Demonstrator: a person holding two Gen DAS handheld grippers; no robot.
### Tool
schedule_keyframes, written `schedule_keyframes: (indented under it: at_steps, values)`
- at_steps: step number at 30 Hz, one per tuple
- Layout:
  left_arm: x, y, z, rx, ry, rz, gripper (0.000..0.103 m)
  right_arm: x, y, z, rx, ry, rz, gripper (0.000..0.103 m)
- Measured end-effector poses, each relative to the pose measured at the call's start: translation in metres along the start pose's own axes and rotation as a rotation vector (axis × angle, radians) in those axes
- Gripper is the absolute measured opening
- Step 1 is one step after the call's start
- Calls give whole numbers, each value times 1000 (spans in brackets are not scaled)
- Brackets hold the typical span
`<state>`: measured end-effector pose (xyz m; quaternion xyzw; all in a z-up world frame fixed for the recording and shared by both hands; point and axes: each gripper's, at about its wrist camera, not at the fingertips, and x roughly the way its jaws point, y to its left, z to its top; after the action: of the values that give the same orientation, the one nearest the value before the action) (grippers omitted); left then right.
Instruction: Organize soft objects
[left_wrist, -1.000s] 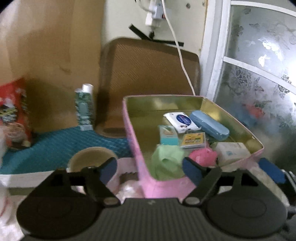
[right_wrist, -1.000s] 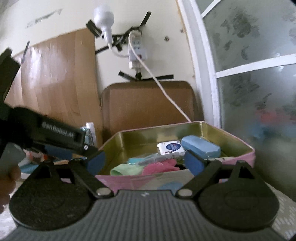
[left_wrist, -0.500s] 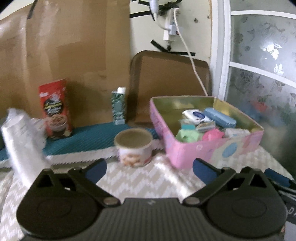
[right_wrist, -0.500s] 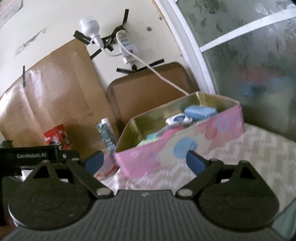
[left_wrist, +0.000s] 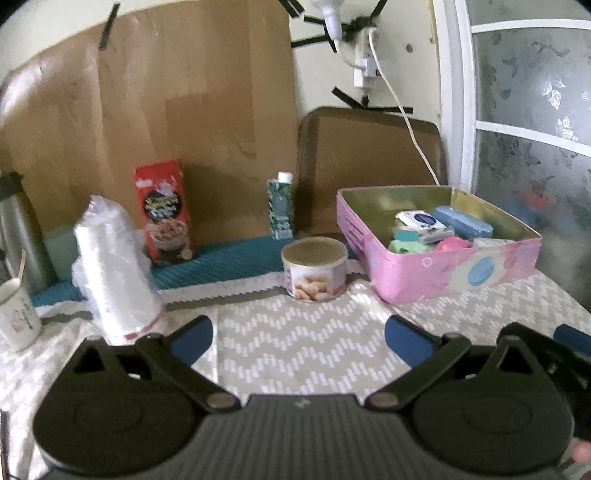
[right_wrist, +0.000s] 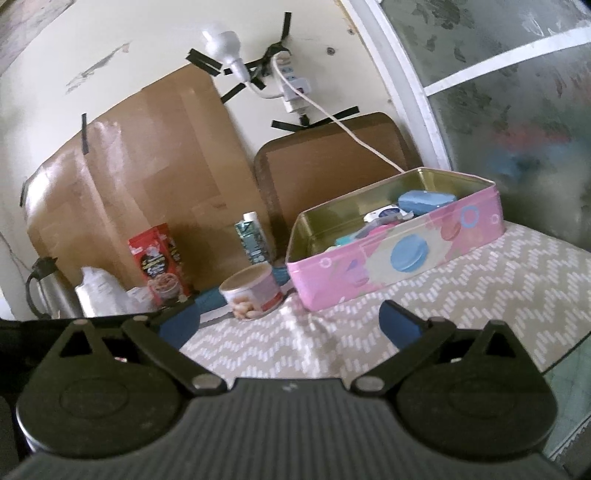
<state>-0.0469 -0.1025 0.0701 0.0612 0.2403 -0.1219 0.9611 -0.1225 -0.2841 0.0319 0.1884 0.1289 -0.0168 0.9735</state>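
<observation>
No text legible on anything: print on the red carton (left_wrist: 162, 214), green carton (left_wrist: 280, 206) and the white-blue packet (left_wrist: 419, 219) in the tin is too blurred to read. Short can (left_wrist: 314, 269) shows a picture of pale nuts or beans on its label, no readable wording.

My left gripper (left_wrist: 297, 338): jaws spread wide, blue pads well apart, nothing between them, touching nothing. It hangs over the chevron cloth (left_wrist: 306, 339), pointed at the can.

My right gripper (right_wrist: 291, 319): same, wide open and empty, over the same cloth, pink tin (right_wrist: 391, 258) ahead and to the right of it.

Soft things sit inside the pink tin (left_wrist: 454, 266), at the right back of the table, just right of the can: a green soft piece (left_wrist: 402, 245) and a pink soft piece (left_wrist: 452, 243) against the near wall, blue case (left_wrist: 461, 221) behind them, plus the packet and a teal item (left_wrist: 406, 234). From the right wrist view only the blue case (right_wrist: 424, 201) and the tops of the rest show over the tin wall.

Left side of the table: wrapped stack of white cups (left_wrist: 114, 266), paper cup (left_wrist: 16, 314) with a stick in it, steel flask (left_wrist: 20, 229). Cardboard sheet (left_wrist: 155, 110) taped to the wall behind, bulb (right_wrist: 225, 48) and power strip (right_wrist: 291, 81) taped above.
</observation>
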Motion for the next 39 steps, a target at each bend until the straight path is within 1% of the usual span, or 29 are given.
schedule_keyframes:
  at_steps: [3, 7, 11, 15, 19, 26, 29, 32, 39]
  values:
    - [-9, 1, -1, 14, -24, 22, 103, -6, 5, -1, -9, -6, 4, 103]
    - [-17, 1, -3, 25, -37, 24, 103, -12, 10, -3, -19, -14, 11, 103]
    - [-21, -1, -5, 32, -35, 8, 103, -17, 10, -4, -24, -18, 11, 103]
    - [-23, -5, -9, 57, -39, 33, 103, -16, 8, -5, -7, -22, 14, 103]
    - [-22, -7, -11, 57, -29, 33, 103, -13, 6, -9, -7, -2, 19, 103]
    - [-24, -8, -16, 38, -44, 85, 103, -15, 1, -13, 10, 5, 23, 103]
    - [-23, -7, -17, 14, -16, 85, 103, -17, -2, -15, 9, 17, 23, 103]
    - [-23, -9, -20, 15, 5, 81, 103, -21, -5, -16, 14, 16, 23, 103]
    - [-37, -24, -23, 65, -5, 82, 103, -33, -9, -16, 37, -9, 31, 103]
